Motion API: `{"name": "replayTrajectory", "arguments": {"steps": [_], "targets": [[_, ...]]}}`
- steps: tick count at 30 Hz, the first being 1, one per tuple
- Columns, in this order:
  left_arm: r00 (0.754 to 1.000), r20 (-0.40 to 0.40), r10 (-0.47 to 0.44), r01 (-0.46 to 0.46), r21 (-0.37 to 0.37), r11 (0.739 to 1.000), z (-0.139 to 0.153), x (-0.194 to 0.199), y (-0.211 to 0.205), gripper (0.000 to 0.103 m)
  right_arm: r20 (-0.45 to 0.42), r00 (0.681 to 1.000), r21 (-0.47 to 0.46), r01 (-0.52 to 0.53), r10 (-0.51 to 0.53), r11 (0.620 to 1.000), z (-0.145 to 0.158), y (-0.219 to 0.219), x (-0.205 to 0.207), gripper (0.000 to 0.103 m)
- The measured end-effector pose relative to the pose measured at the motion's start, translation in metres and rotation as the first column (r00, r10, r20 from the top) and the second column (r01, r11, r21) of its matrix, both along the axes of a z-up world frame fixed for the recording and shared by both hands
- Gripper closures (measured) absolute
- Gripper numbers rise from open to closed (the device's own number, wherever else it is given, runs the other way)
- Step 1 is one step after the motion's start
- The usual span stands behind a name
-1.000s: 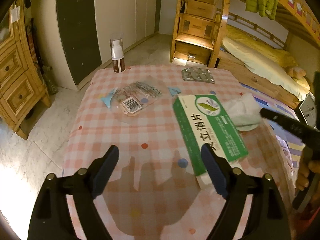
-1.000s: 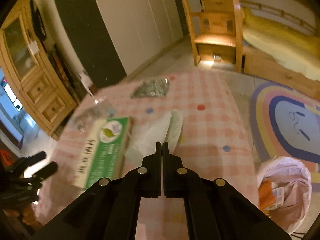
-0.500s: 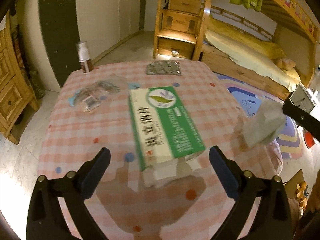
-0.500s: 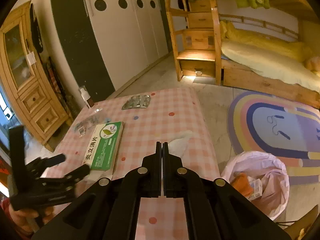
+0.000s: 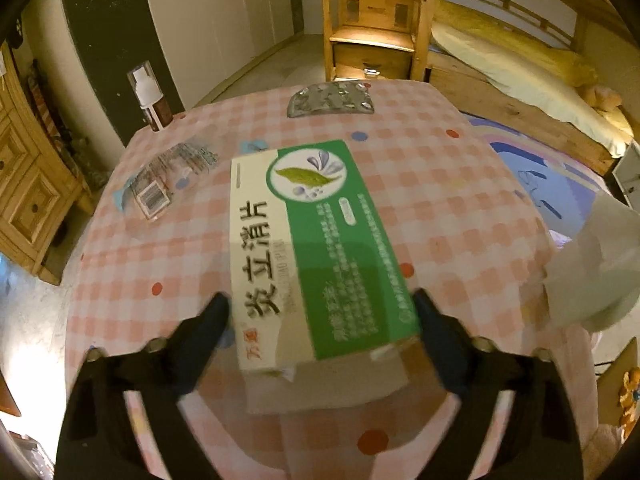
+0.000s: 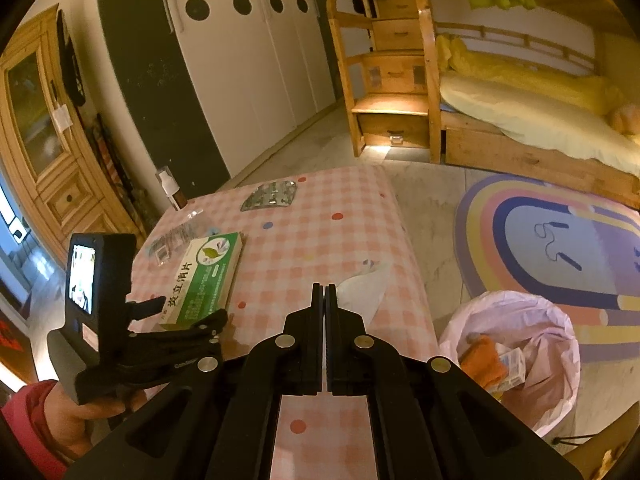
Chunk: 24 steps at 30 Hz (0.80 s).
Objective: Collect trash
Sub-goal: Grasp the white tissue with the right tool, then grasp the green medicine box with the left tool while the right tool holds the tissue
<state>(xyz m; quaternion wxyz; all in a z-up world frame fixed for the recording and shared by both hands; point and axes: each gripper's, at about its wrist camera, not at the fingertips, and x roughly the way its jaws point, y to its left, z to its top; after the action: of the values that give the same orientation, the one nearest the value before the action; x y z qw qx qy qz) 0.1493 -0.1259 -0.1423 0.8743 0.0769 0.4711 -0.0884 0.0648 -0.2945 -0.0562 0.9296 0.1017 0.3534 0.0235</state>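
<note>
A green and white medicine box lies on the pink checked table. My left gripper is open, its fingers on either side of the box's near end. The box also shows in the right wrist view. My right gripper is shut on a white tissue and holds it above the table's right edge. The tissue shows at the right of the left wrist view. A bin lined with a white bag stands on the floor to the right, with trash inside.
A silver blister pack, a clear plastic wrapper and a small spray bottle are on the table's far side. A wooden cabinet stands at the left, a bunk bed and a rainbow rug at the right.
My left gripper has moved forward and down, so its fingers now flank the box's near end. My right gripper has lifted the tissue off the table and carried it toward the right edge.
</note>
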Motion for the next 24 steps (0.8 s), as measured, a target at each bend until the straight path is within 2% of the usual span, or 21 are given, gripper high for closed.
{"name": "replayTrajectory", "arguments": {"steps": [4,7,8,16,24], "targets": [[0.997,0.043,-0.059,0.063,-0.086,0.994,0.018,-0.021,0.015,0.020,0.007,1.000,0.005,-0.006,0.006,1.000,0.003,0.000,-0.003,0.103],[0.991,0.076,-0.106,0.119,-0.182,0.976,0.038,-0.042,0.025,0.020,0.024,1.000,0.019,-0.012,0.011,1.000,0.010,-0.003,-0.011,0.103],[0.990,0.085,-0.115,0.130,-0.194,0.972,0.043,-0.047,0.025,0.020,0.031,0.999,0.024,-0.011,0.010,1.000,0.013,-0.005,-0.015,0.103],[0.963,0.132,-0.236,0.263,-0.255,0.930,0.074,-0.085,0.001,0.020,0.062,0.997,0.033,0.046,-0.048,0.998,0.034,-0.024,-0.048,0.103],[0.915,0.121,-0.385,0.403,-0.262,0.877,0.071,-0.106,-0.047,0.020,0.063,0.987,0.027,0.143,-0.145,0.989,0.036,-0.061,-0.081,0.103]]}}
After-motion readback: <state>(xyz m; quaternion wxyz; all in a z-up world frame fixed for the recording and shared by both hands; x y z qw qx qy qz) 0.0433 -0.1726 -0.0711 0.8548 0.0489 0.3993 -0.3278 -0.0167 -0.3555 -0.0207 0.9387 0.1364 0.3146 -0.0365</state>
